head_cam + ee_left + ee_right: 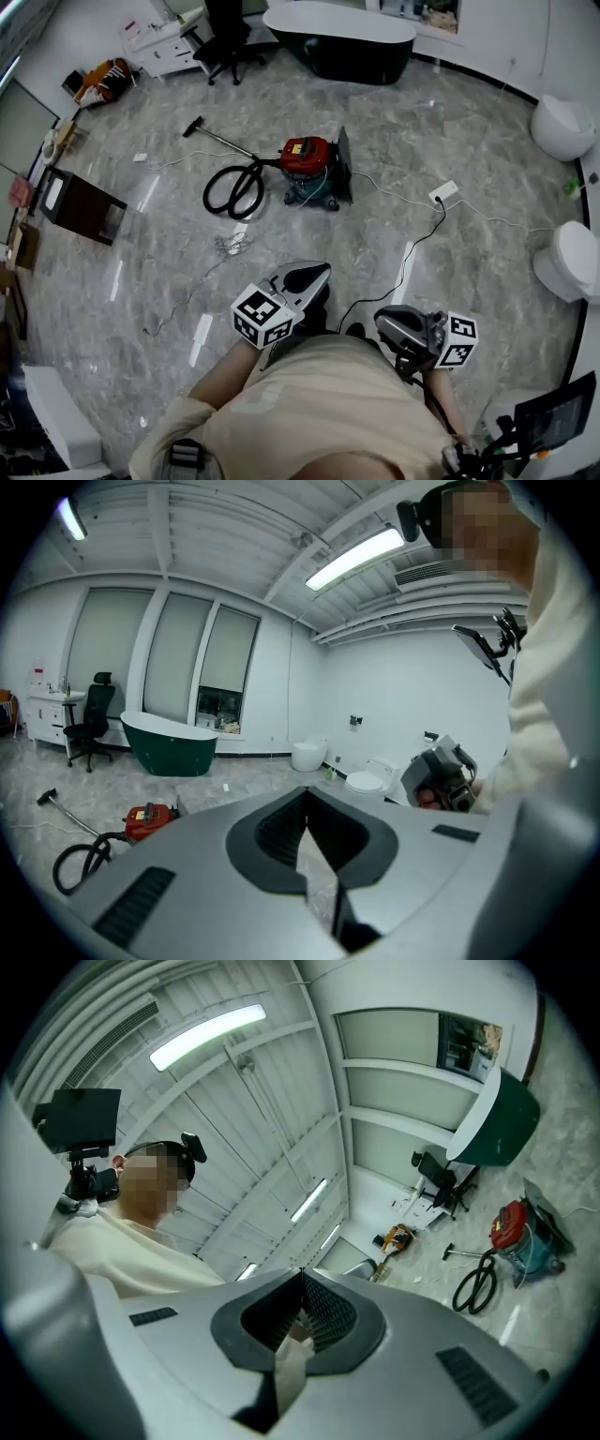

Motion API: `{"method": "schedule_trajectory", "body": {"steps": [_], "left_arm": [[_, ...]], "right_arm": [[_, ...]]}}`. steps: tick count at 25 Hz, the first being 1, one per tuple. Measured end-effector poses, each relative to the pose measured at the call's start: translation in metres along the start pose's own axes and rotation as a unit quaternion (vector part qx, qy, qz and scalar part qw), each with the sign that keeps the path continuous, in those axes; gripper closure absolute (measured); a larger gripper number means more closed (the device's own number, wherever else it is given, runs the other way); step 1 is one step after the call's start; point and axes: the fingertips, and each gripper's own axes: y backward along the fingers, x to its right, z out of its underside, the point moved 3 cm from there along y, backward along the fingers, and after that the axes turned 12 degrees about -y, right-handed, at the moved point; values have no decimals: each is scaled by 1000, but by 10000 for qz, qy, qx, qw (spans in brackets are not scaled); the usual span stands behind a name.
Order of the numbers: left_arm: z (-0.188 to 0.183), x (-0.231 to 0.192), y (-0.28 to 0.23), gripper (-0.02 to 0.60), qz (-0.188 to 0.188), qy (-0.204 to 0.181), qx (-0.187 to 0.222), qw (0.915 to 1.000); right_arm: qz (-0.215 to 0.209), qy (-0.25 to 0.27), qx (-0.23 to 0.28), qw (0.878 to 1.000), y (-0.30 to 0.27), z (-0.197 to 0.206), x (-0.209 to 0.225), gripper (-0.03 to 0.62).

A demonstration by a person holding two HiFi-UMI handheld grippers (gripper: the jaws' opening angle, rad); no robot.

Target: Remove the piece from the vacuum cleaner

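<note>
Right now the person stands on the shiny grey floor with a gripper in each hand, both held close to the body. The left gripper has its jaws squeezed together, and nothing is between them. The right gripper has its jaws squeezed together too, with nothing in them.

The vacuum cleaner sits on the floor at 12 o'clock from the person, well apart from both grippers. It is red on top and blue-green at the bottom. A dark flat part stands up at its 3 o'clock side; I cannot tell if it is joined on. A black hose curls in loops at its 9 o'clock side. A thin pipe runs from the hose toward 10 o'clock and ends in a small dark brush head. A white cord goes from the vacuum cleaner toward 4 o'clock to a white power strip.

Far off at 12 o'clock stands a dark bathtub, with a black chair at its 9 o'clock side. Two white toilets line the wall at 3 o'clock.
</note>
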Motion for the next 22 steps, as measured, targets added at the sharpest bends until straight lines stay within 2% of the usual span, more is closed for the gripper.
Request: {"method": "schedule_trajectory", "body": {"steps": [4, 8, 11, 14, 16, 19, 22], "left_arm": [[-2, -10, -3, 577, 129, 130, 155, 9997], [-5, -16, -9, 577, 446, -68, 301, 9985], [1, -36, -11, 577, 374, -94, 339, 9987], [4, -73, -1, 577, 379, 125, 533, 9978], [3, -99, 11, 577, 416, 42, 792, 9960], [1, -142, 29, 577, 359, -146, 1139, 9927], [4, -192, 39, 577, 333, -20, 1262, 9914]], "right_arm": [[609, 24, 375, 9974, 3, -9, 14, 592], [1229, 369, -525, 9903, -17, 1, 32, 592], [1506, 318, -796, 9849, -34, 1, 51, 592], [1672, 316, -824, 9820, -68, -9, 74, 592], [1784, 368, -1042, 9777, -96, -14, 89, 592], [1989, 723, -1702, 9624, -139, -17, 111, 592], [2147, 969, -1954, 9520, -183, -27, 130, 592]]}}
